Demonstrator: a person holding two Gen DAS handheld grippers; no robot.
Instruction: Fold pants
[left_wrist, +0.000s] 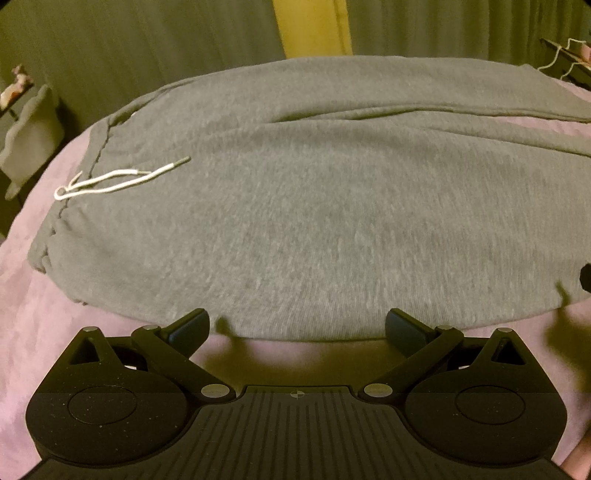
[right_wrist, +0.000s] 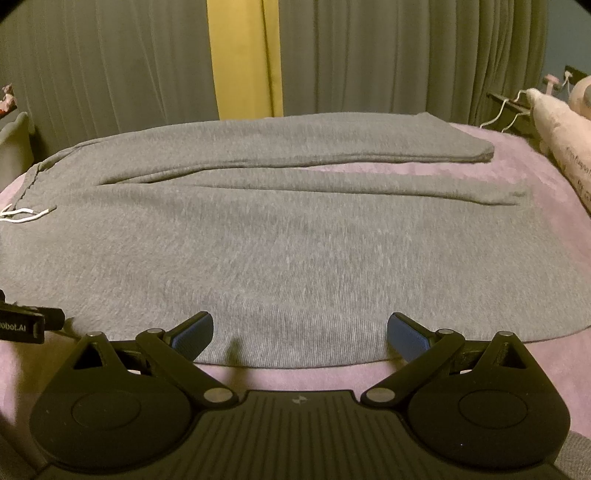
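Pants (right_wrist: 280, 236) are lying flat on a pink bedspread (right_wrist: 546, 206), stretching crosswise in front of both sets of fingers, with the waistband (left_wrist: 99, 147) and its white drawstring (left_wrist: 110, 181) off to the left and the two legs running away to the right. The far leg's cuff (right_wrist: 476, 149) is sitting well ahead and to the right of the right-hand fingers; the near leg is lying just ahead of both tools.

The left gripper (left_wrist: 297, 326) is hovering with its fingers spread wide, holding nothing, and the near hem edge of the pants is passing just beyond the fingertips. The right gripper (right_wrist: 300, 330) is likewise standing wide apart and empty, its blue pads (right_wrist: 194, 332) sitting just over that same near edge of cloth.

So the long axis of the pants is running left to right across both tools, not along the fingers. The left tool is looking nearer the waistband end, the right tool nearer the leg end. A likely first fold, judging from this layout, is taking the near edge and carrying it away from the fingers onto the far leg, each tool pinching the hem directly ahead of it.

Grey curtains (right_wrist: 110, 74) are hanging beyond the bed.
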